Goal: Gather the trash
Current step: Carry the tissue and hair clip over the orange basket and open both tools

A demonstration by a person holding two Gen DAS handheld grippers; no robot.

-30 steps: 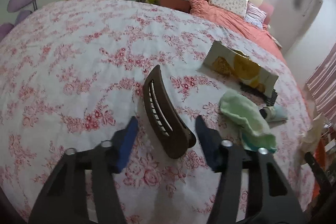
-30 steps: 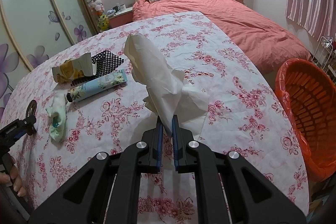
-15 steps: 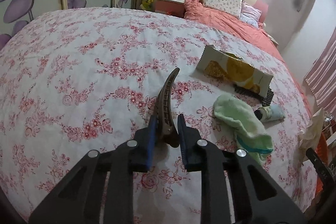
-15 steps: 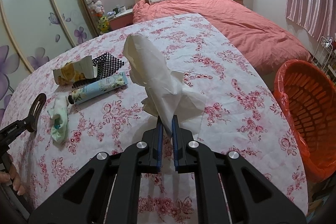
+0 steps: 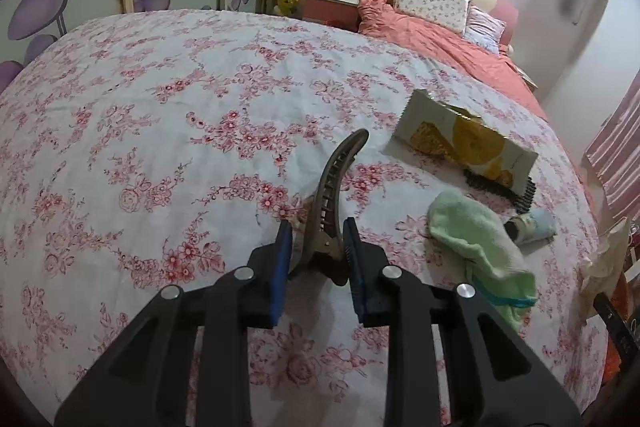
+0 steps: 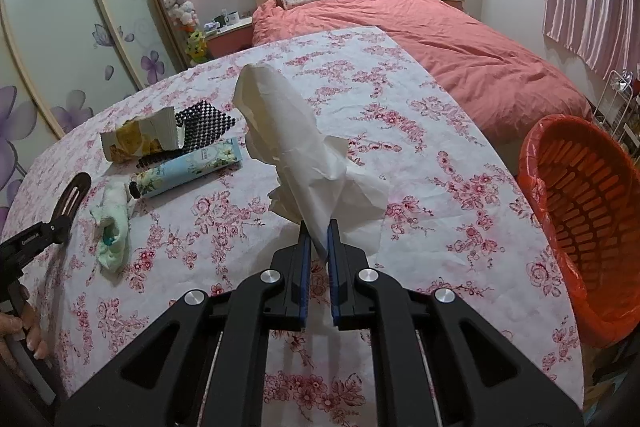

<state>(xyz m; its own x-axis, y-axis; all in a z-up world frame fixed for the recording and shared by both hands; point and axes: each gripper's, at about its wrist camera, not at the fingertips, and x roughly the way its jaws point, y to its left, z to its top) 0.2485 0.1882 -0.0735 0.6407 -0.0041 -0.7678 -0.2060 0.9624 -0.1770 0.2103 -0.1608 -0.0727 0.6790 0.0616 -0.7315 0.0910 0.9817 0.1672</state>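
Both grippers loaded, nothing binned yet as far as can be seen.

L gripper (image 5: 316,251): blue pads clamped on hinge end of brown hair clip (image 5: 334,187); clip is held upright, tip pointing away over the floral tablecloth (image 5: 160,115). In the R view the same clip (image 6: 72,195) is seen raised off the cloth at far left, w/ a hand (image 6: 20,323) on the handle below. Whether a hair clip counts as trash is doubtful; judged a possible mis-pick or a tidy-away item.

R gripper (image 6: 316,239): pads pressed together on a crumpled white tissue (image 6: 296,155), which sticks up and forward from the fingers, clear of the table. Grip is on the lower edge only, so the rest hangs loose.

Orange basket (image 6: 588,211): off the table's R edge, near the R gripper. Interior visible through the rim looks empty, though the bottom is partly hidden.

Left on the table:
- torn snack wrapper (image 5: 464,143), yellow/white, lying over a black studded pad (image 6: 204,123)
- light-blue tube (image 6: 188,167), just beside the wrapper
- green cloth (image 5: 480,247), crumpled, touching the tube's cap end

Progress est.: early-mid. Two items lifted, zero dropped. Remaining, by judgement: tissue to be carried over the basket and released, clip to be dealt with, then wrapper at least. Tube, cloth, pad probably not trash; cannot be told for certain.
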